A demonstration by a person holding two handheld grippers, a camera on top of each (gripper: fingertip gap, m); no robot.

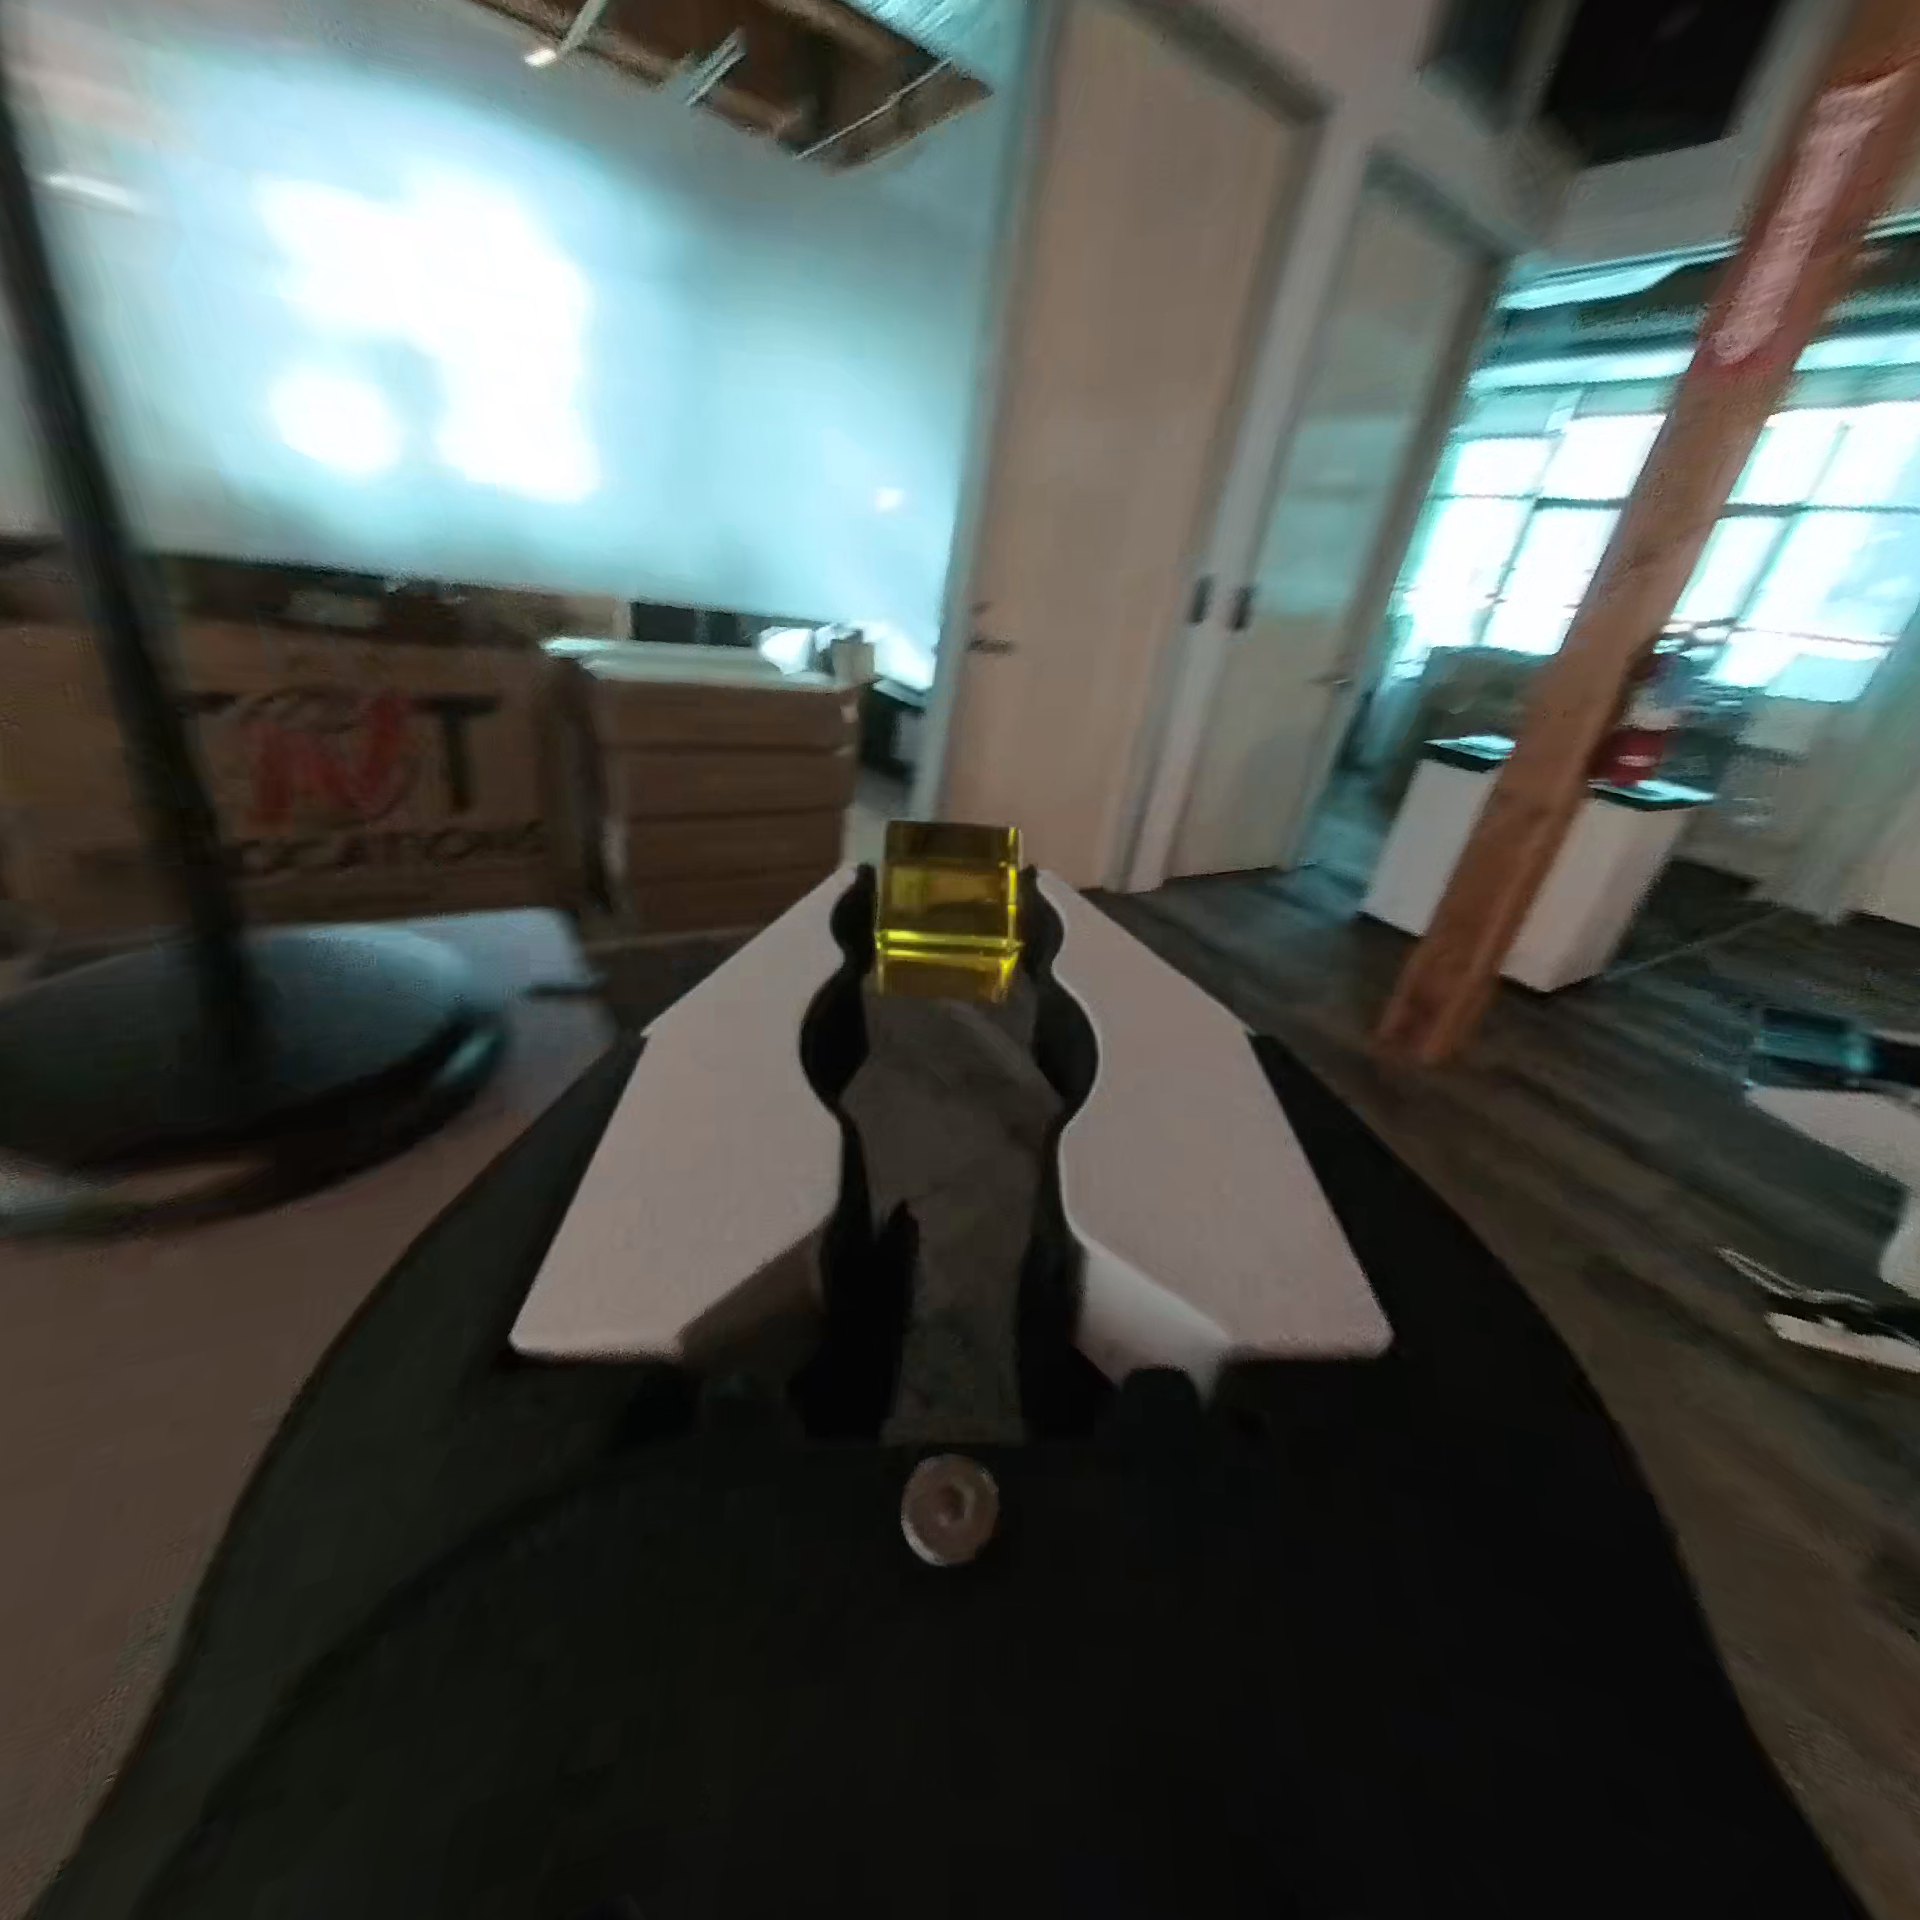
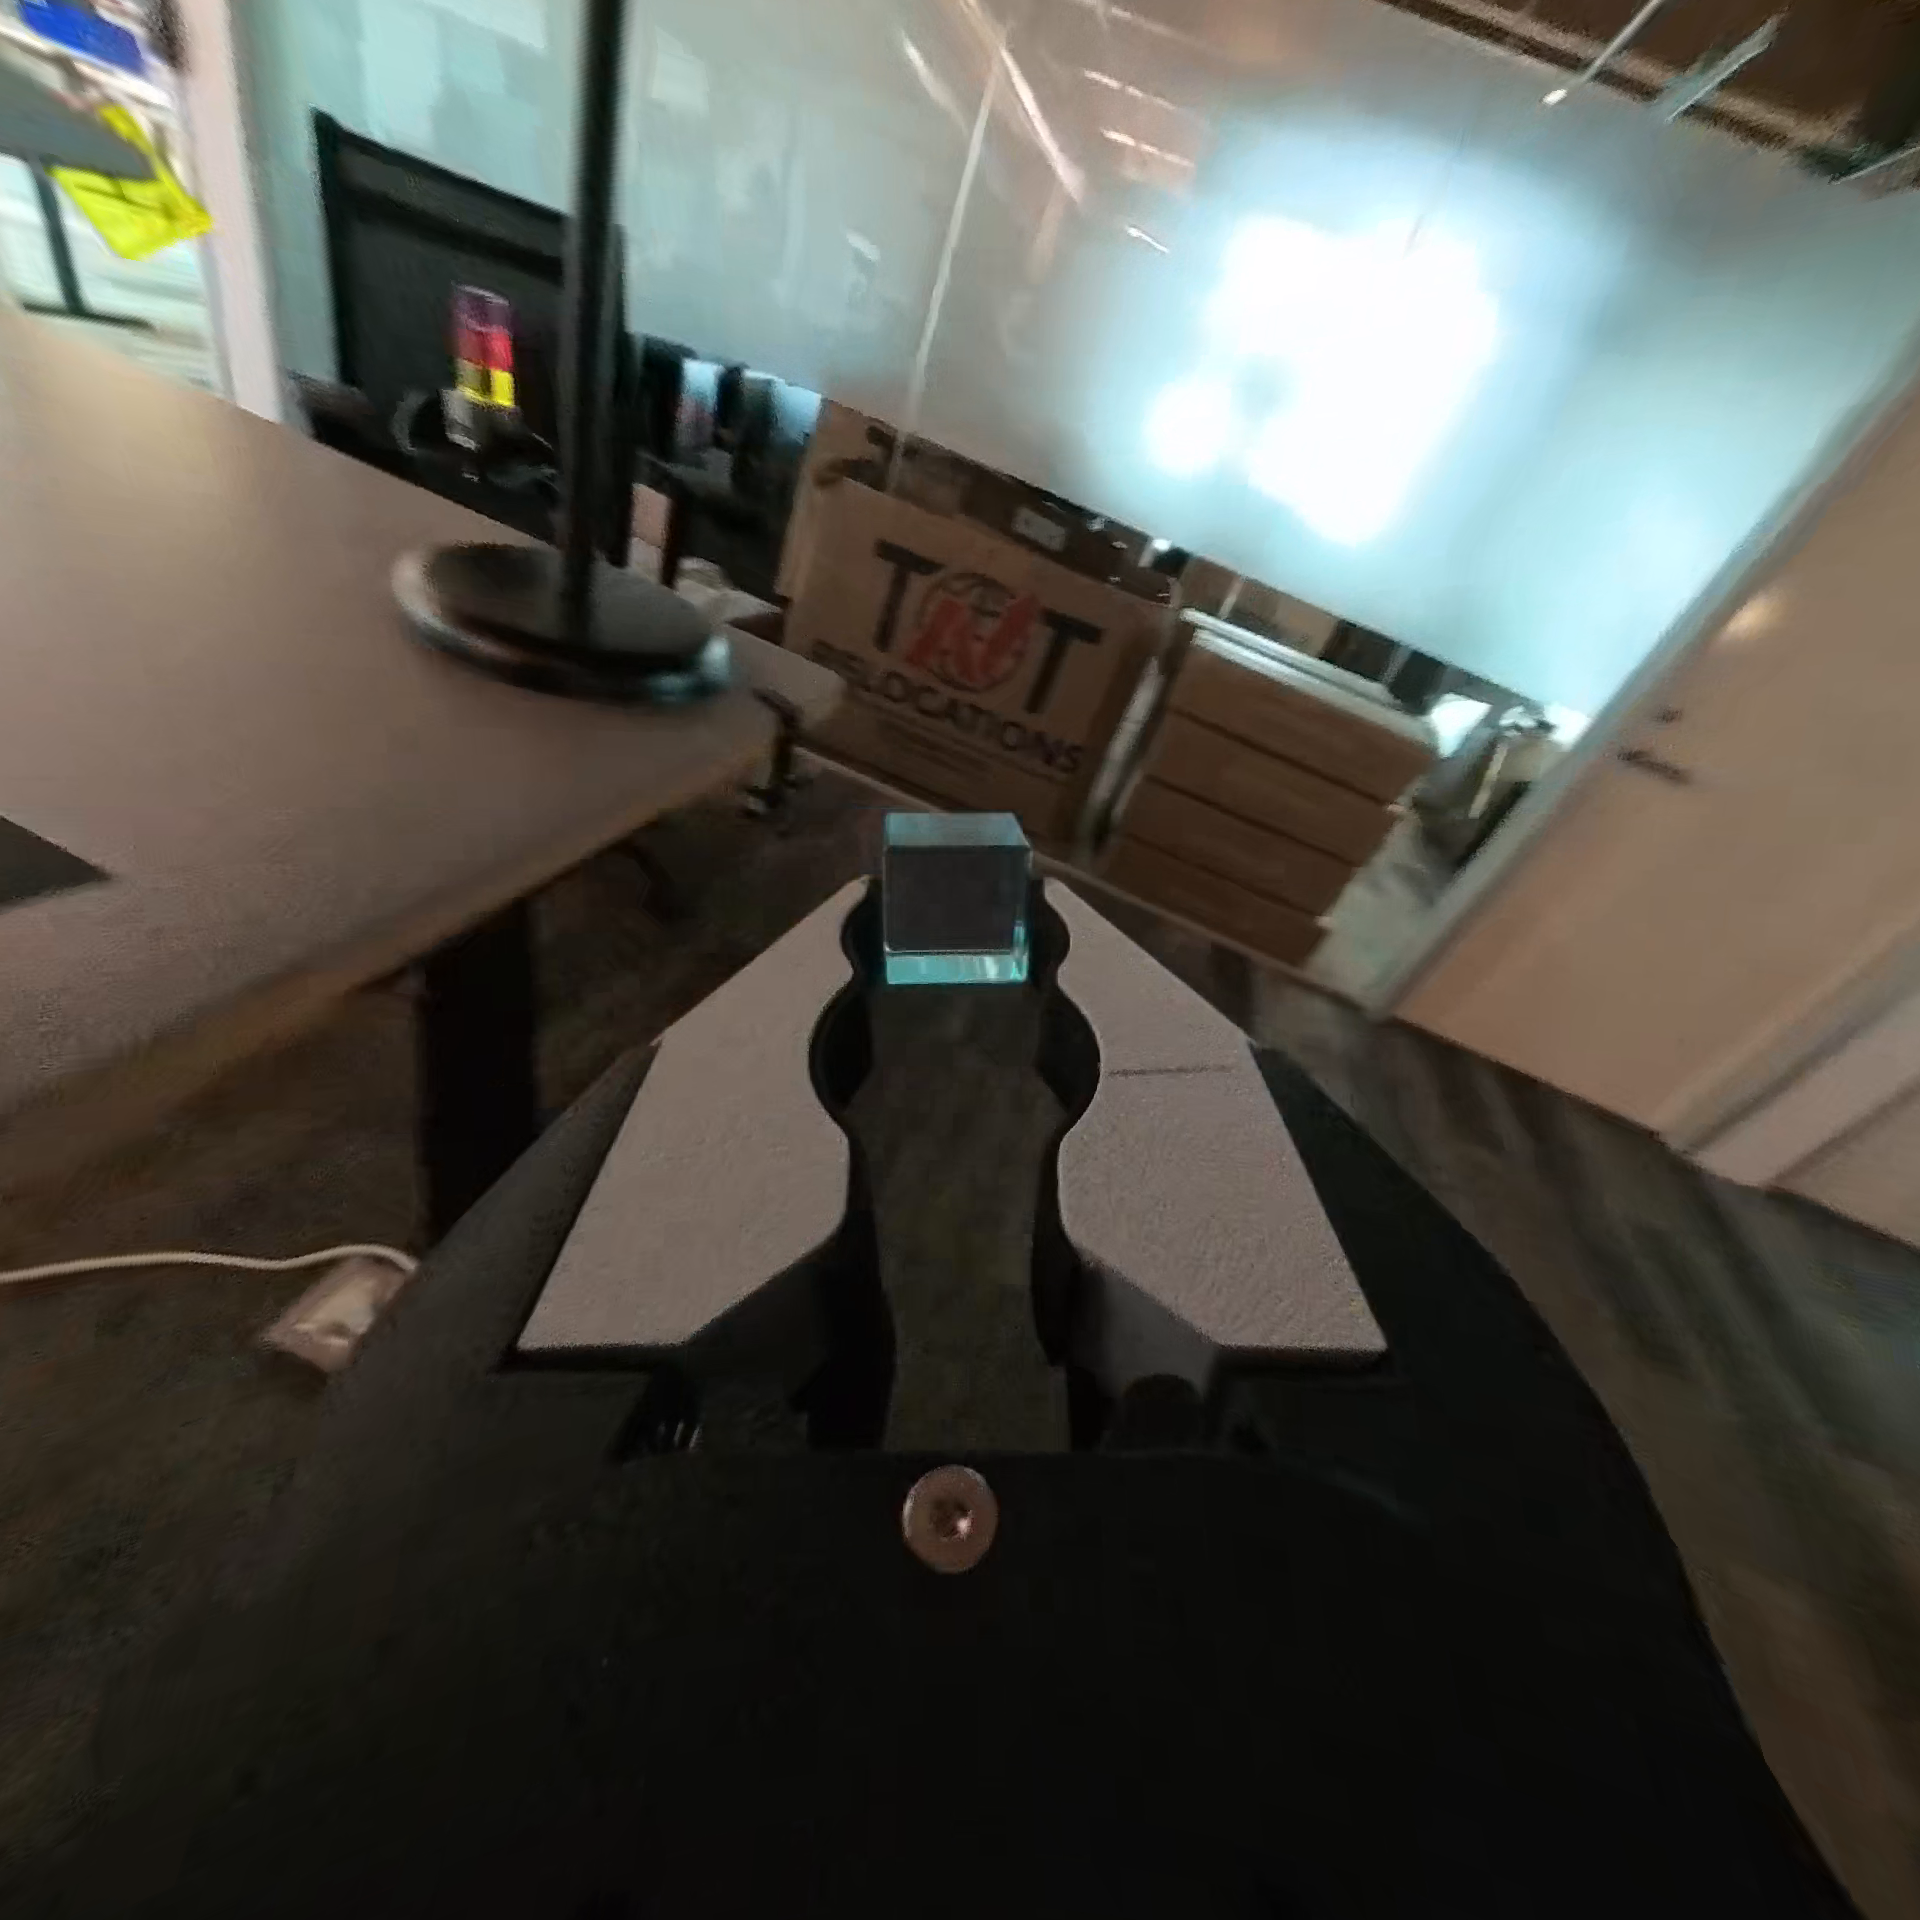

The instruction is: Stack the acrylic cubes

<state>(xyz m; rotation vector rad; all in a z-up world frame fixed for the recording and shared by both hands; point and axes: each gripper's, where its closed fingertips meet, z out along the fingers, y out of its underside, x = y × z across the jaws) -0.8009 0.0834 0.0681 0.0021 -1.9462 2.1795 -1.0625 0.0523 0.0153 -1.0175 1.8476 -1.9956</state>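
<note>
My left gripper (image 1: 951, 914) is shut on a clear yellow cube (image 1: 948, 906), pinched between both pads at the fingertips and held up in the air. My right gripper (image 2: 954, 904) is shut on a clear pale-blue cube (image 2: 954, 896), also pinched at the fingertips and held off the table beyond its edge. A small stack of coloured clear cubes (image 2: 480, 358), purple, red and yellow from the top, stands far off at the back of the table (image 2: 208, 727) in the right wrist view.
A black pole on a round black base (image 2: 561, 623) stands on the table; it also shows in the left wrist view (image 1: 208, 1029). Cardboard boxes (image 2: 966, 665) are stacked on the floor against a frosted glass wall. A wooden post (image 1: 1621, 644) and white doors (image 1: 1122, 468) stand to the right.
</note>
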